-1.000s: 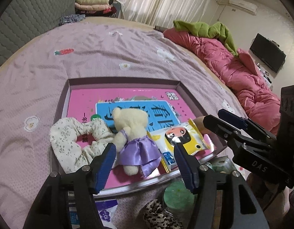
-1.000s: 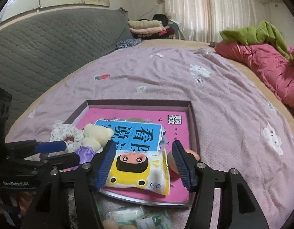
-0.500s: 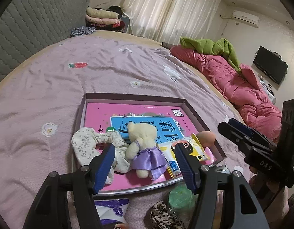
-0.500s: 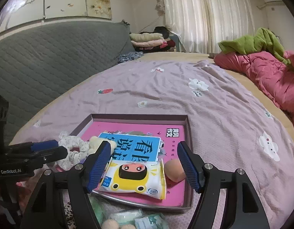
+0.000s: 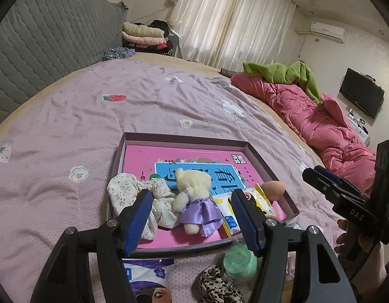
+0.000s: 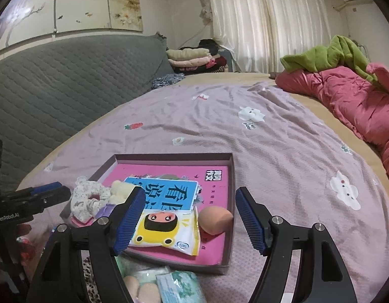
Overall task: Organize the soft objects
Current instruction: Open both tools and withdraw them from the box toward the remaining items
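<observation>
Your left gripper (image 5: 192, 217) hangs over the near edge of the tray (image 5: 184, 140), its blue fingers spread wide with nothing between them. Your right gripper (image 6: 189, 217) is spread just as wide and empty, above the tray's near right part.

Take the tray as your landmark; it lies on the purple bedspread (image 5: 93, 116), with a pink book (image 6: 169, 174) covering its floor. Inside it, at the near left corner, the flowered scrunchie (image 5: 134, 192) lies against the teddy bear (image 5: 194, 197) in its purple dress, the two touching. Just right of the bear sits the yellow wipes packet (image 6: 166, 229), and at the tray's near right corner the peach makeup sponge (image 6: 214, 219) rests beside that packet.

Outside the tray, just in front of its near wall, you have a leopard scrunchie (image 5: 217, 285), a green round puff (image 5: 240, 260), a white and purple packet (image 5: 149, 275), and in the right wrist view a green tissue pack (image 6: 179, 287) with two pale sponges (image 6: 141, 287) beside it.
</observation>
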{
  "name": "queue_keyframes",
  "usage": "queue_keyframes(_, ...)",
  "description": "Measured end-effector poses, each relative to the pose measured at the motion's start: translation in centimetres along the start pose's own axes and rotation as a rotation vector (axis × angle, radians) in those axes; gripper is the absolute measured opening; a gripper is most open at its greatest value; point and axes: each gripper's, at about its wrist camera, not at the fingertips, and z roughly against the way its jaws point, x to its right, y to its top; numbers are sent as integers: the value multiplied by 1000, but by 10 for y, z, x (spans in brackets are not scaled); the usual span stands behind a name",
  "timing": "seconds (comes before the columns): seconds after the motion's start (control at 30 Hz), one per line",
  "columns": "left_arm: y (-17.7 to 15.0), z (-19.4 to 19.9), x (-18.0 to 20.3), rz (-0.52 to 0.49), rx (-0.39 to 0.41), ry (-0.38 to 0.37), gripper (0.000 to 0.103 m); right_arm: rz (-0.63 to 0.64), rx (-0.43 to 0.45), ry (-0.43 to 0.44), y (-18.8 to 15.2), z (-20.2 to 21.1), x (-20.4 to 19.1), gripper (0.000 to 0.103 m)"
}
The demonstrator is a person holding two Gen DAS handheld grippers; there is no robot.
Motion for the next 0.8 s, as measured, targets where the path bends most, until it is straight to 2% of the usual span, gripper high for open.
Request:
queue_keyframes(0.33, -2, 11, -1, 28, 8, 23, 65, 34, 19, 17, 1, 11, -4, 75)
queue_keyframes(0.5, -5, 15, 5, 10, 8, 43, 65, 40, 21, 35, -1, 17, -5, 75)
queue_keyframes(0.8, -20, 21, 16, 8, -34, 36, 65, 46, 15, 56, -10, 27, -6, 76)
